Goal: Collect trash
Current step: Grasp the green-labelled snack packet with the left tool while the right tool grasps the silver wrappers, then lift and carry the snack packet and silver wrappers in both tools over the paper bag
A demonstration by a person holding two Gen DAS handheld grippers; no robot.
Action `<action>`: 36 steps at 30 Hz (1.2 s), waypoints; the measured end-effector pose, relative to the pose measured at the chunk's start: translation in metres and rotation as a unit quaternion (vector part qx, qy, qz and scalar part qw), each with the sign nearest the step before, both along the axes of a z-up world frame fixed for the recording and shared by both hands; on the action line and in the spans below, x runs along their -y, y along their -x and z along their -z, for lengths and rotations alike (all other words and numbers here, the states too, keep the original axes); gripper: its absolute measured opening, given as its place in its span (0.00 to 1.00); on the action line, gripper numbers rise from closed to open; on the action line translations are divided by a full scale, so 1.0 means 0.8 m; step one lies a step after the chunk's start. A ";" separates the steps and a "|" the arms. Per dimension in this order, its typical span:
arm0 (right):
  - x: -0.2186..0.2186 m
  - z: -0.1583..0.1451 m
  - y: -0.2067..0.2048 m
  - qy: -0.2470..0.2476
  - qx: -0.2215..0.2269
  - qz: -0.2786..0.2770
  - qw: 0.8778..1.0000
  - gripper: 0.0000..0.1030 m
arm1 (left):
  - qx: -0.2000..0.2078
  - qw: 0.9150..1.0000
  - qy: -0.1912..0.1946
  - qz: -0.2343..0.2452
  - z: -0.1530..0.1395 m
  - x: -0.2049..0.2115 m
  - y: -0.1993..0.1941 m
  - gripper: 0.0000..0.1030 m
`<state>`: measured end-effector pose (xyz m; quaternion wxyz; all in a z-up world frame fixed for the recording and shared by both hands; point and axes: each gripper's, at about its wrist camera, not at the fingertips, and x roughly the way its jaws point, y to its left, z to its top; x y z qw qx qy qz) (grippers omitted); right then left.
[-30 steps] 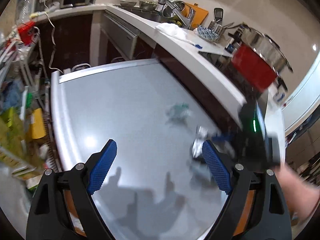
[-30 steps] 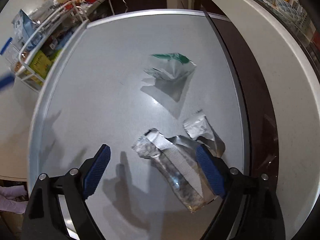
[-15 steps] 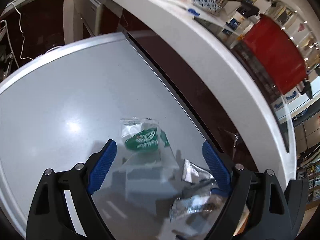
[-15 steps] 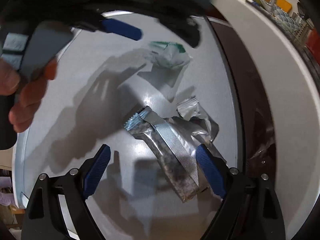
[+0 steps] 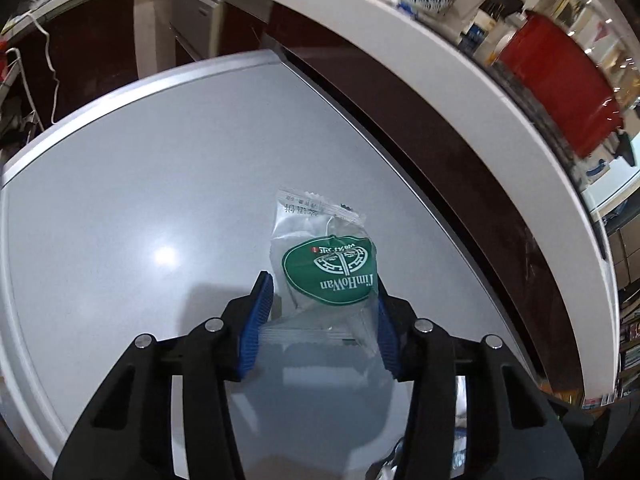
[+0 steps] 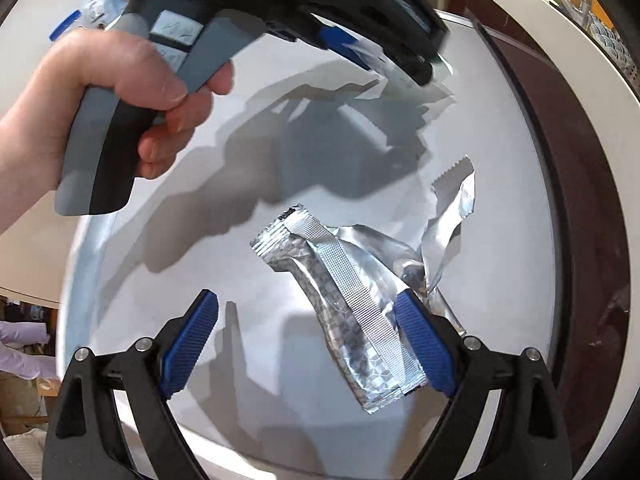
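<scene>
On the table (image 5: 120, 200): a snack wrapper (image 5: 326, 268), nearer the counter (image 5: 400, 40). Just beside it, toward the table's near edge, two foil wrappers (image 6: 352, 312).

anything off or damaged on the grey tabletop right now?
Only litter. A long silver foil wrapper lies torn open and empty beside a crumpled silver foil scrap on the grey tabletop. The left gripper is closing around a clear plastic wrapper with a green label. No spills visible.

The grey table (image 5: 132, 200) lay bare to the left and far side — on the right, foil wrappers (image 6: 352, 300) and the white counter (image 5: 460, 92) crowded in.
</scene>
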<state>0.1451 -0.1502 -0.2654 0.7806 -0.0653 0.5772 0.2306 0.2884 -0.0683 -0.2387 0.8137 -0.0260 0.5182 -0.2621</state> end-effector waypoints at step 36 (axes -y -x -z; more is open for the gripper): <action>0.007 -0.014 -0.012 -0.007 -0.007 -0.027 1.000 0.44 | 0.020 0.995 0.045 -0.083 -0.059 -0.151 0.164 0.47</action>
